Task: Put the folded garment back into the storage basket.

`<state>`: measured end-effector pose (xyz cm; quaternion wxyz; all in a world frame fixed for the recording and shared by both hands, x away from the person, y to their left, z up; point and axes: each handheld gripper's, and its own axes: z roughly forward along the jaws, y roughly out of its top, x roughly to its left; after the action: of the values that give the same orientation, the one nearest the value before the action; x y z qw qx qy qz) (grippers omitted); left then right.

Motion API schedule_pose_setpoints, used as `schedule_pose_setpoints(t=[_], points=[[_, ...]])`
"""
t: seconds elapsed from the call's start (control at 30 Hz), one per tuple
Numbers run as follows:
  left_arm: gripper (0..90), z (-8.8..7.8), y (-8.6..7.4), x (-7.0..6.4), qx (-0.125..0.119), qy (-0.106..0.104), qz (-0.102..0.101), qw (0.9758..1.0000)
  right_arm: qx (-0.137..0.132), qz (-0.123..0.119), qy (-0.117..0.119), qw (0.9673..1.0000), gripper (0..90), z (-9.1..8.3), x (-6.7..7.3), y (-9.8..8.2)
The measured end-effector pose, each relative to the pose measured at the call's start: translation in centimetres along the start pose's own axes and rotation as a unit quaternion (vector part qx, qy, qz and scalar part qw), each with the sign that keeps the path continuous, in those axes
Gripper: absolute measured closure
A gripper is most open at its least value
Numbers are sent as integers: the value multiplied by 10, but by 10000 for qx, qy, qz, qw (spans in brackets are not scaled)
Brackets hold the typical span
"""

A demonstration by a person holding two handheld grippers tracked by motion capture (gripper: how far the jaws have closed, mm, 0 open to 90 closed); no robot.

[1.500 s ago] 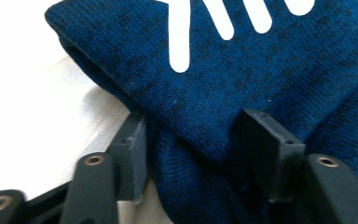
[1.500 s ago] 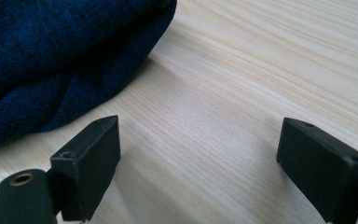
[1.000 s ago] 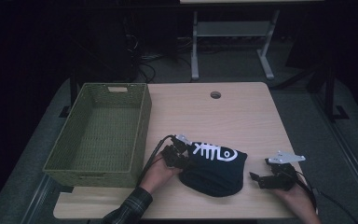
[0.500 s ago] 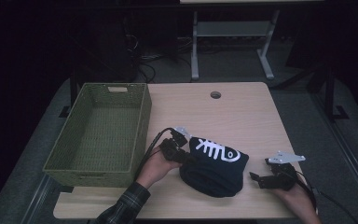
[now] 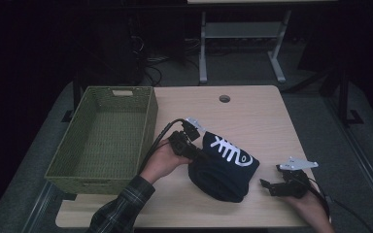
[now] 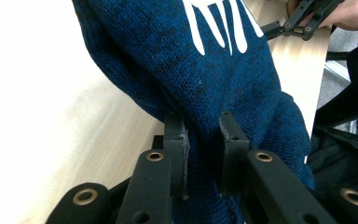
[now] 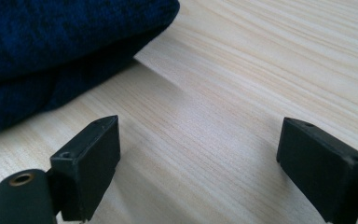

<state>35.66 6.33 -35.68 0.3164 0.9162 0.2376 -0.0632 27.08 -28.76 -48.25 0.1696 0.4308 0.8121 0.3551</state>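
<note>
High view: above the near table (image 5: 252, 111) edge, facing forward and down, distant. Left gripper view: close along its jaws, onto the dark blue sweater (image 6: 205, 84). Right gripper view: low over the tabletop, close. All three share the sweater's edge and adjoining wood.

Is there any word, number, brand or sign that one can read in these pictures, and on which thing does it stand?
No readable text: there are no words, numbers or brand names.
White fish-skeleton drawing, a picture without letters: on the dark blue knitted garment, which the left tool grips.
Green woven rectangular basket: no label to read.
Light wooden table: no markings.
</note>
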Motion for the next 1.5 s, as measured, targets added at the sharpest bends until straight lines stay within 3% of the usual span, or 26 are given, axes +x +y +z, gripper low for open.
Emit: schedule_pose_setpoints(t=[0.5,0.77,1.5], points=[[775,-38,19,-6,-43,-59,77,9999,0,9,-2,10000,131,0,0,0],[775,-69,24,-4,-64,12,77,9999,1,7,-3,10000,131,0,0,0],[773,-158,12,8,-250,252,-315,9989,-4,17,-10,10000,132,0,0,0]])
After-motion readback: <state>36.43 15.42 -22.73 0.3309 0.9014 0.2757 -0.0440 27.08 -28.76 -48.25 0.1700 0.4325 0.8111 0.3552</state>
